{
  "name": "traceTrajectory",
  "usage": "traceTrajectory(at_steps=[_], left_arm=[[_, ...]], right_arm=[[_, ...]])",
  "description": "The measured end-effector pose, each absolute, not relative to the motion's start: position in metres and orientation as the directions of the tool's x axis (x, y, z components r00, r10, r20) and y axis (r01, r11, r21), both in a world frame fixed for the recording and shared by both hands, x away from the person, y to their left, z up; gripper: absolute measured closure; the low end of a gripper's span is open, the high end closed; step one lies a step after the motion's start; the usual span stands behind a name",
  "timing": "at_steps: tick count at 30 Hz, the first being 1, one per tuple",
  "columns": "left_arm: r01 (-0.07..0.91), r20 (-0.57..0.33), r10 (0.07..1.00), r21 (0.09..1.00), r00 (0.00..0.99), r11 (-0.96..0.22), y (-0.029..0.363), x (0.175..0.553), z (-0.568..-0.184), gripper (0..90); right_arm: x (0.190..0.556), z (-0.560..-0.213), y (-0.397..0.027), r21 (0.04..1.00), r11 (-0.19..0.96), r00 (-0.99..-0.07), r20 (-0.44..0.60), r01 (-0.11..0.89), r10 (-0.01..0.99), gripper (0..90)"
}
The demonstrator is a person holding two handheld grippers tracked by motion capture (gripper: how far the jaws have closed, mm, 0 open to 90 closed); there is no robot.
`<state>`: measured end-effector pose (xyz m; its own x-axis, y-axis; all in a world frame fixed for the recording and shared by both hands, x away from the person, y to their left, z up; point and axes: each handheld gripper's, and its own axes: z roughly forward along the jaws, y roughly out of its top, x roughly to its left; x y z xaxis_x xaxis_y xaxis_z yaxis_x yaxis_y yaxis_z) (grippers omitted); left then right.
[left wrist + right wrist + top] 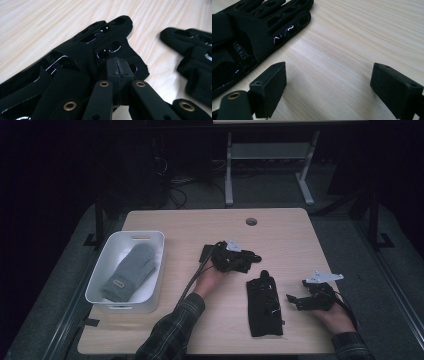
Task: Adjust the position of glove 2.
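In the high view my left gripper (234,254) sits near the table's middle, shut on a black fingerless glove (246,261) that bunches around its tips. From the left gripper view the jaws (117,67) meet on the edge of that glove (82,47), which lies across the wood. A second black glove (264,307) lies flat toward the front, and shows blurred at the right of the left gripper view (195,57). My right gripper (294,299) rests just right of it, open with only bare wood between its pads (332,85); the glove (257,27) is at its upper left.
A white bin (100,270) at the table's left holds a grey mitten (131,270). The wooden table (285,235) has a round cable hole (251,221) near its far edge. A desk frame stands on the dark floor behind.
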<state>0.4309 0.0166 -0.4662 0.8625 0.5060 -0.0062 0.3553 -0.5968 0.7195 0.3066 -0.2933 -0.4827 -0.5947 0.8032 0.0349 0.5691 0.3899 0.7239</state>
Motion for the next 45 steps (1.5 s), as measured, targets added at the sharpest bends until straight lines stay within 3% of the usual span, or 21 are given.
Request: traceTrajectory(at_steps=[7, 15, 21, 31, 45], left_arm=[[0.337, 0.009, 0.506, 0.737, 0.862, -0.586, 0.021, 0.433, -0.454, 89.3], [0.371, 0.060, 0.607, 0.742, 0.793, -0.559, 0.064, 0.467, -0.432, 89.3], [0.419, 0.045, 0.641, 0.721, 0.766, -0.551, 0.077, 0.481, -0.443, 89.3], [0.432, 0.045, 0.635, 0.696, 0.771, -0.573, 0.067, 0.491, -0.455, 89.3], [0.450, 0.059, 0.634, 0.654, 0.771, -0.609, 0.074, 0.467, -0.462, 89.4]], right_arm=[[0.307, -0.483, -0.293, 0.724, 0.390, -0.595, 0.034, 0.568, 0.803, 13.4], [0.307, -0.483, -0.293, 0.723, 0.394, -0.598, 0.032, 0.567, 0.801, 13.4], [0.307, -0.483, -0.293, 0.723, 0.395, -0.599, 0.033, 0.567, 0.800, 13.4], [0.307, -0.483, -0.293, 0.723, 0.395, -0.599, 0.033, 0.567, 0.800, 13.4], [0.307, -0.483, -0.293, 0.723, 0.398, -0.603, 0.033, 0.565, 0.797, 13.2]])
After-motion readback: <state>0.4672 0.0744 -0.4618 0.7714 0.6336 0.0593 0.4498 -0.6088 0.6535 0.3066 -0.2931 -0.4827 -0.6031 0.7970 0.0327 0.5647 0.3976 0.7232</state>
